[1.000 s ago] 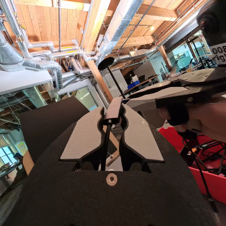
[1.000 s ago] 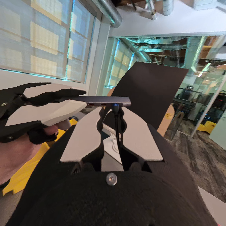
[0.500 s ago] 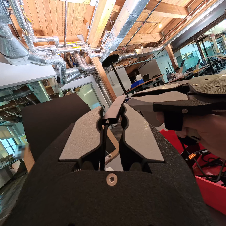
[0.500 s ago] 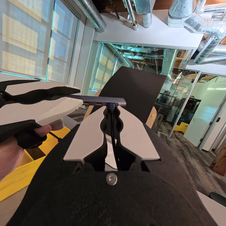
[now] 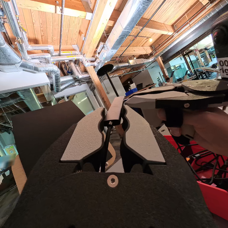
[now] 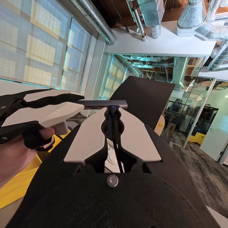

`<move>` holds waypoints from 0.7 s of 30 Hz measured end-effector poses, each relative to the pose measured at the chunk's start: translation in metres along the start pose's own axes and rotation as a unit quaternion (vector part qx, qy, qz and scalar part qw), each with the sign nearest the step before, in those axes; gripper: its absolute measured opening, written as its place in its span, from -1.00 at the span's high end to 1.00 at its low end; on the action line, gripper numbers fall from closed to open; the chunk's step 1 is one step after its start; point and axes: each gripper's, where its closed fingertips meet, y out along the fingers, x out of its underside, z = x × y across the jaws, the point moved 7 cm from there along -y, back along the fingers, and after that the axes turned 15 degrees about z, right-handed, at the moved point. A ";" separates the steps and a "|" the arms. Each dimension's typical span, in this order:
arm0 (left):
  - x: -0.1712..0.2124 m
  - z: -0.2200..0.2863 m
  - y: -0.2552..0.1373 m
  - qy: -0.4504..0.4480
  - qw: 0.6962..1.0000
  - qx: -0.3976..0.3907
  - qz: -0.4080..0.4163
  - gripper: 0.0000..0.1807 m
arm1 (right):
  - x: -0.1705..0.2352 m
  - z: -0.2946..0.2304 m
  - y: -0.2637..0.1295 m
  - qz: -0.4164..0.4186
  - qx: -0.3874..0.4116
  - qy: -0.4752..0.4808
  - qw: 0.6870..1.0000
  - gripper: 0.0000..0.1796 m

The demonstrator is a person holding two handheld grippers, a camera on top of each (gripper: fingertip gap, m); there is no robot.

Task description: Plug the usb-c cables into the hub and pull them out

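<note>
Up in the air, the left gripper (image 5: 112, 115) was clamped on one end of the slim dark-grey metal hub (image 6: 104, 105), holding it level with its row of ports turned toward the other tool, I'd say to brace it. The right gripper (image 6: 112, 111) had its grey fingers (image 6: 134, 133) pinching the blue-collared plug of a thin black usb-c cable (image 6: 115, 135), which sat seated in the port nearest the hub's free end, two empty ports beside it. The hub's own black lead (image 5: 106, 141) trailed back between the left fingers (image 5: 86, 133), and to me this looked like the seated moment, a straight pull coming next.
</note>
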 end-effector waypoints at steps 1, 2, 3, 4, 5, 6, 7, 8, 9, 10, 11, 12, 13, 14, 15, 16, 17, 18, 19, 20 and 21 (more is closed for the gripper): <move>0.000 0.000 0.000 -0.002 1.000 0.000 0.000 0.72 | 0.000 0.000 0.000 0.000 0.003 -0.003 1.000 0.86; 0.000 0.000 0.000 -0.004 1.000 0.000 0.000 0.72 | 0.000 0.000 0.000 0.004 0.005 -0.006 1.000 0.86; 0.000 0.000 0.000 -0.006 1.000 0.000 0.003 0.72 | 0.001 0.000 0.000 0.003 0.004 -0.009 1.000 0.86; 0.000 0.000 0.000 -0.007 1.000 -0.001 0.003 0.72 | 0.001 0.000 0.000 -0.003 0.002 -0.012 1.000 0.87; 0.001 0.000 0.000 -0.008 1.000 -0.001 0.001 0.72 | 0.001 0.000 -0.001 -0.006 -0.001 -0.015 1.000 0.87; 0.001 0.000 0.000 -0.010 1.000 -0.001 0.000 0.72 | 0.001 0.001 -0.001 -0.007 -0.003 -0.016 1.000 0.87; 0.001 0.000 0.001 -0.015 1.000 -0.004 -0.002 0.72 | 0.001 0.000 -0.002 -0.002 -0.002 -0.020 1.000 0.87; 0.001 0.001 0.001 -0.016 1.000 -0.008 -0.004 0.72 | 0.001 0.000 -0.002 0.001 0.004 -0.027 1.000 0.86; 0.000 0.002 0.002 -0.012 1.000 -0.014 -0.007 0.71 | 0.001 0.000 -0.003 0.004 0.011 -0.034 0.999 0.86; -0.001 0.003 0.002 -0.006 1.000 -0.018 -0.009 0.71 | 0.000 -0.001 -0.003 0.009 0.016 -0.035 0.999 0.86; -0.001 0.003 0.003 0.000 1.000 -0.022 -0.011 0.70 | 0.001 -0.002 -0.004 0.008 0.024 -0.037 0.999 0.86; -0.002 0.003 0.002 0.003 1.000 -0.025 -0.013 0.70 | 0.001 -0.004 -0.003 0.003 0.027 -0.044 0.999 0.86; -0.001 0.002 0.002 0.003 1.000 -0.026 -0.014 0.69 | 0.001 -0.005 -0.003 -0.001 0.032 -0.051 0.998 0.86; -0.001 0.001 0.002 0.003 1.000 -0.027 -0.014 0.69 | 0.001 -0.006 -0.003 -0.005 0.038 -0.056 0.998 0.86; -0.001 0.001 0.002 0.006 0.999 -0.028 -0.015 0.68 | 0.001 -0.007 -0.003 -0.009 0.043 -0.058 0.997 0.86; -0.001 0.002 0.001 0.011 0.999 -0.028 -0.016 0.68 | 0.000 -0.007 -0.004 -0.009 0.044 -0.057 0.997 0.86; -0.002 0.002 0.001 0.014 0.999 -0.026 -0.015 0.69 | -0.001 -0.008 -0.004 -0.011 0.043 -0.060 0.997 0.86; -0.002 0.001 0.001 0.011 1.000 -0.023 -0.013 0.68 | -0.003 -0.008 -0.004 -0.011 0.037 -0.068 0.997 0.87; -0.003 -0.001 0.000 0.003 1.000 -0.018 -0.009 0.68 | -0.005 -0.009 -0.004 -0.011 0.029 -0.076 0.997 0.86; -0.003 -0.002 -0.001 -0.005 1.000 -0.014 -0.007 0.68 | -0.006 -0.008 -0.004 -0.016 0.020 -0.076 0.997 0.87; -0.003 -0.002 -0.001 -0.008 1.000 -0.011 -0.006 0.69 | -0.007 -0.007 -0.004 -0.014 0.014 -0.059 0.998 0.87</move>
